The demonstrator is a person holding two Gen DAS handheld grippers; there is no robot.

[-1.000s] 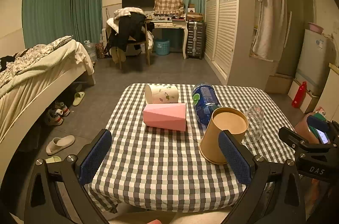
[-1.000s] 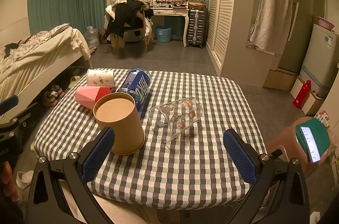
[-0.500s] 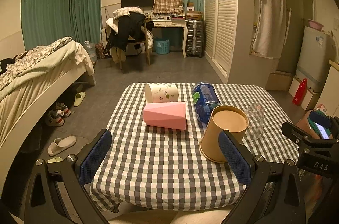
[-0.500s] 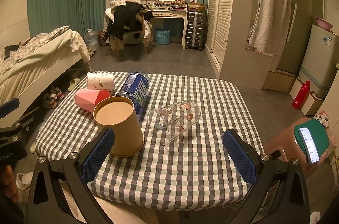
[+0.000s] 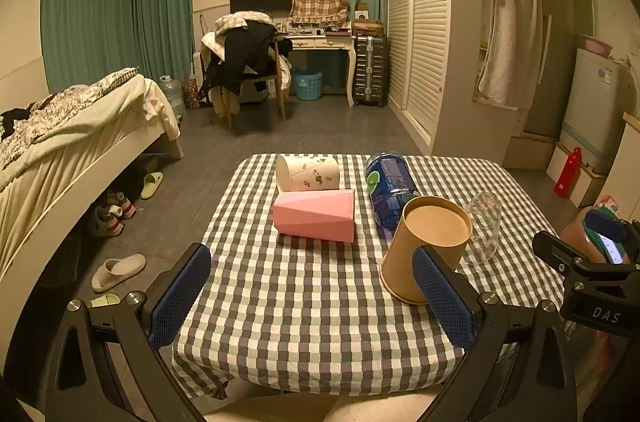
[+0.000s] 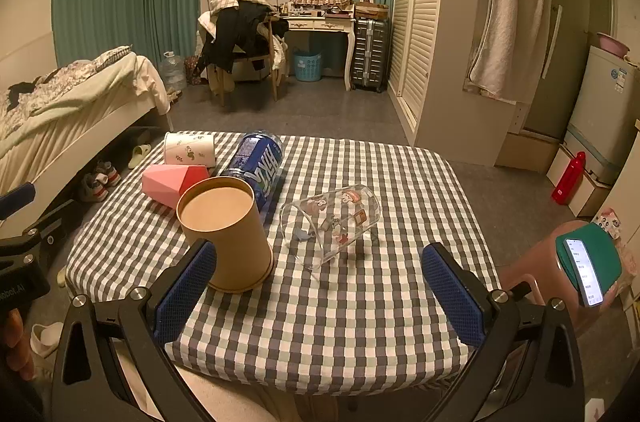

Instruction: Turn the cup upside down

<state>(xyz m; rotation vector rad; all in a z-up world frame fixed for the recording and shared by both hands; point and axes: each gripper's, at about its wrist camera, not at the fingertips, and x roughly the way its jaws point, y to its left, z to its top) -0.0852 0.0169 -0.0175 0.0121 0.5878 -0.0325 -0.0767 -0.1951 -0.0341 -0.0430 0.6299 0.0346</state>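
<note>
Now both my left tongs (image 5: 312, 296) and right tongs (image 6: 320, 292) hover released, empty, near a sideways clear glass cup (image 6: 330, 224) on the checkered table (image 6: 360, 322).

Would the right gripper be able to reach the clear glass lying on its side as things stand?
Probably yes: the right gripper is open, and only bare tablecloth lies between it and the glass.

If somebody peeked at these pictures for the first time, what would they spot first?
Probably the tall brown paper cup standing upside down near the front of the checkered table. Right beside it, a clear glass with cartoon pictures lies on its side, with a blue can lying behind them.
</note>
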